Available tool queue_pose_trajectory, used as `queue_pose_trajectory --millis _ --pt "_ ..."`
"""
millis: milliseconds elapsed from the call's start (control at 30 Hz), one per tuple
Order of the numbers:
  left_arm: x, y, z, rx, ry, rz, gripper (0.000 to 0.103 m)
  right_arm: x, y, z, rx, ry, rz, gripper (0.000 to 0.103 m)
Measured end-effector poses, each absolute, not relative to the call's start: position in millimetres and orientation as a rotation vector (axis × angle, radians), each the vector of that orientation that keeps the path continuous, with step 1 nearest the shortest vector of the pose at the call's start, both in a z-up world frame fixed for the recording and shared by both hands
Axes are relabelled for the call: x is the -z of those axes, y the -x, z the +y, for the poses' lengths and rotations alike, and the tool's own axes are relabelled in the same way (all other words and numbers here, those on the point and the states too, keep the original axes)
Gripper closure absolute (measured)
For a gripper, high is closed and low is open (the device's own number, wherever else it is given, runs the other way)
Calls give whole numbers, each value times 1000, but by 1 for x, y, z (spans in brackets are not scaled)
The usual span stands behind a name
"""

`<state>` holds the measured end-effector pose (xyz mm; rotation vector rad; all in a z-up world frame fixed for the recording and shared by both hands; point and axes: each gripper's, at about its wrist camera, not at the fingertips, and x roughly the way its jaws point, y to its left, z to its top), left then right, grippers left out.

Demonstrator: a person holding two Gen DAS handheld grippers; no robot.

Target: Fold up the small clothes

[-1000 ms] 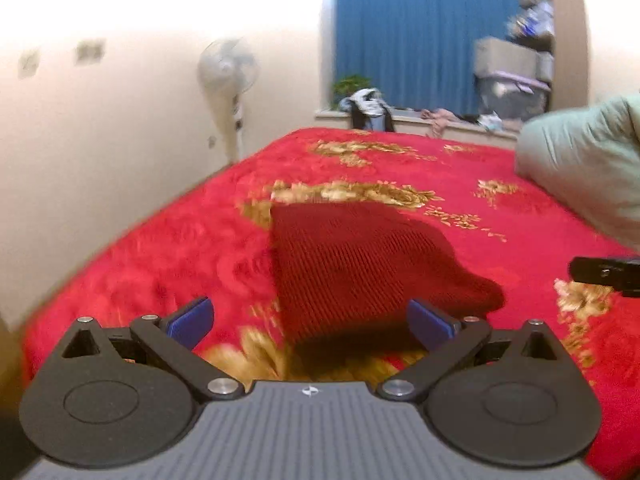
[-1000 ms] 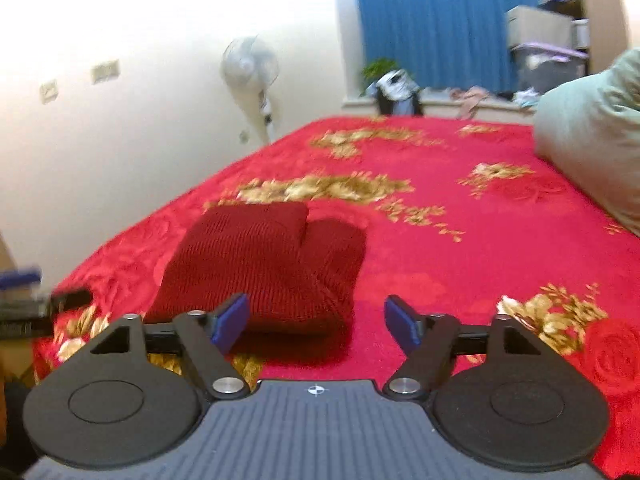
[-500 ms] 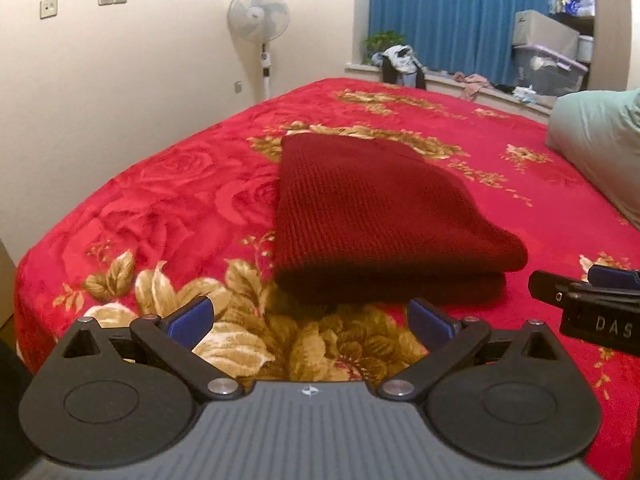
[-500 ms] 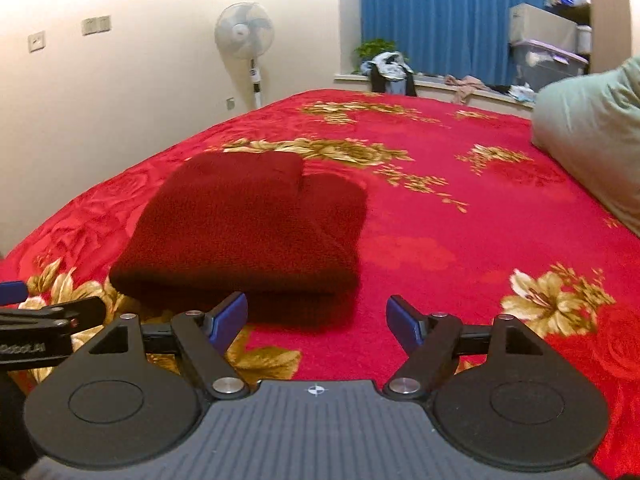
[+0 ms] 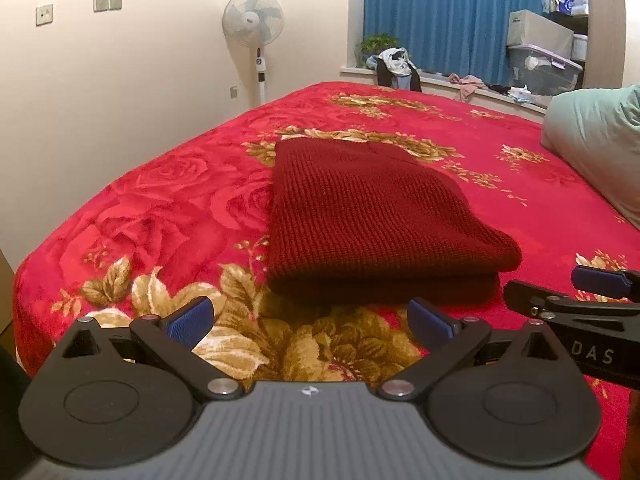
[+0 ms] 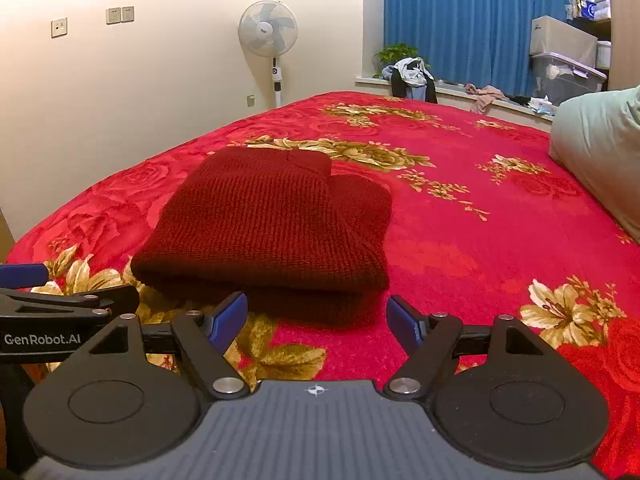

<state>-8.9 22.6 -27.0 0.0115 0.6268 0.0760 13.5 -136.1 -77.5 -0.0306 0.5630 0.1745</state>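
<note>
I see a red blanket (image 5: 168,200) with gold flowers. A white fan (image 6: 268,36) stands by the wall. Blue curtains (image 6: 472,20) hang behind. A pale green pillow (image 6: 600,148) sits on my right.

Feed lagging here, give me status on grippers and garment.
Left gripper open, empty. Right gripper open, empty. Dark red knit lies folded on the bedspread. Nothing in the way.

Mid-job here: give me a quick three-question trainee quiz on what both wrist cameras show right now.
1. True or false: the dark red knit garment lies folded on the floral bedspread.
2. Is the left gripper or the right gripper holding any cloth?
3. What stands by the wall past the bed's far corner?

Key
1. True.
2. Neither; both are open and short of the garment.
3. A white pedestal fan.
</note>
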Motion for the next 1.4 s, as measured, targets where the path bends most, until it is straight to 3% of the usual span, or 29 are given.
queue_pose_trajectory --millis 1400 --pt "33 9 19 -61 -21 641 0 80 -13 -134 -173 29 576 25"
